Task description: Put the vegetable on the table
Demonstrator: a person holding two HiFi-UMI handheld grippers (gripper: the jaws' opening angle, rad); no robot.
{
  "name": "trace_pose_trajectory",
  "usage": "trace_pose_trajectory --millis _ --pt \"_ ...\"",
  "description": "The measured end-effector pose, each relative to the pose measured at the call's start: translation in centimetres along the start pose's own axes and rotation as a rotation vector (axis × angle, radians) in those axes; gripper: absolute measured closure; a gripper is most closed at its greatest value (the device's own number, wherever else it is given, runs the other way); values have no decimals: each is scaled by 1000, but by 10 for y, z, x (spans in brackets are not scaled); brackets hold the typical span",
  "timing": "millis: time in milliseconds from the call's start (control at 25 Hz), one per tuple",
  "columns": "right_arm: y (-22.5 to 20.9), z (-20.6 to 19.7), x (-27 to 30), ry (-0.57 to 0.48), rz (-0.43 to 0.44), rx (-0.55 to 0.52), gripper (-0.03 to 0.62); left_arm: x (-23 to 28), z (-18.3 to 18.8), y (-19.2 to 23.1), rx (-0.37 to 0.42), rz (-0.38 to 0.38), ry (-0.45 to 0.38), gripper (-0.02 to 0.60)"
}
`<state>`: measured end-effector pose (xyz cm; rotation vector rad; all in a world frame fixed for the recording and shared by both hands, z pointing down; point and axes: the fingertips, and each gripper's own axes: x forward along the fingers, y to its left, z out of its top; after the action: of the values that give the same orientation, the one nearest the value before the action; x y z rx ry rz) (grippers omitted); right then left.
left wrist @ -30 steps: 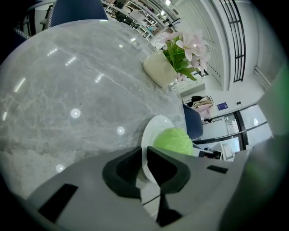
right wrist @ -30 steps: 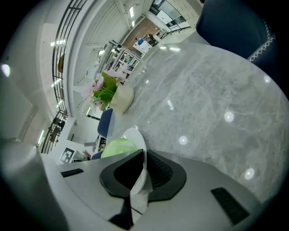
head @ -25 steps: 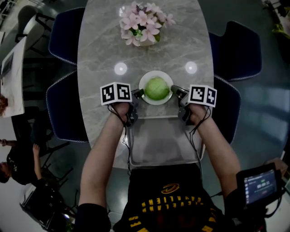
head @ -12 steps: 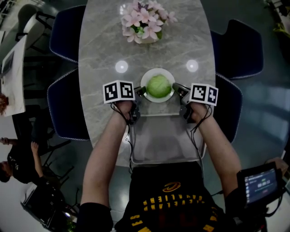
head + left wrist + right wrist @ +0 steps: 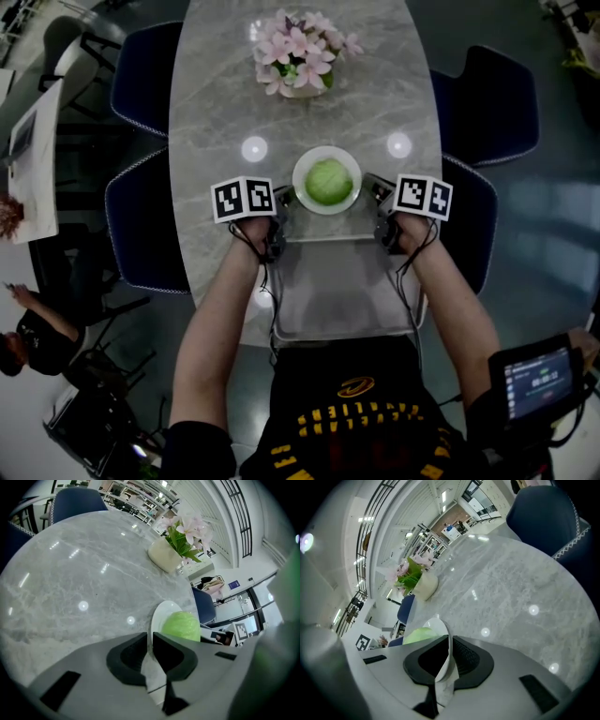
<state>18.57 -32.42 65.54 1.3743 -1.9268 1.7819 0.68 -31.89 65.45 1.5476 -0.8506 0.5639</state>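
As you look down on the oval table (image 5: 211, 112), its grey veined stone top shows glossy round light spots. A dark blue padded left chair (image 5: 141, 211) with pale piped edging is tucked against its side.

Next comes your left gripper (image 5: 284, 195). Its black jaws are pinched on the thin left rim of a round white plate (image 5: 326, 208). In the left gripper view the left gripper (image 5: 151, 644) has that smooth plate (image 5: 157, 616) running edge-on between its pads.

On the plate sits the vegetable, a rounded pale green cabbage (image 5: 328, 180) with a crinkled, leafy surface. The plate lies over the stone top just past the far edge of a flat rectangular metal tray (image 5: 342, 291) in front of you. Whether it touches the table you cannot tell.

Farther along the table's midline stands a cream pot of pink flowers (image 5: 298, 47).

Your right gripper (image 5: 368, 184) mirrors the left one. In the right gripper view the right gripper (image 5: 449, 651) has its cross-hatched black jaws clamped on the plate's (image 5: 440, 625) right rim, with the cabbage (image 5: 419, 634) bulging beyond.

A right chair (image 5: 487, 94) of the same dark blue sits past the table's edge.
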Motion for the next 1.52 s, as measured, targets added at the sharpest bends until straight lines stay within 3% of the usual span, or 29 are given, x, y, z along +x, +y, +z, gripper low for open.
trace_pose_trajectory --millis 320,520,760,920,1200,1520 --pt "28 7 -22 -73 115 -20 563 -29 2 -20 -11 -90 -119 543" --pt "67 -9 -63 -104 177 -65 563 -64 -17 -53 2 -157 -175 543" --pt "89 -35 -96 -112 217 -94 563 -92 -49 -69 23 -174 -215 543" --pt "93 -55 -115 -121 220 -114 563 -105 -75 -85 75 -182 -227 543" --pt "104 -88 -151 -140 181 -256 563 -127 -117 -107 198 -153 -264 543" --pt "127 -124 -188 -166 186 -379 563 -154 -168 -143 301 -197 -284 543"
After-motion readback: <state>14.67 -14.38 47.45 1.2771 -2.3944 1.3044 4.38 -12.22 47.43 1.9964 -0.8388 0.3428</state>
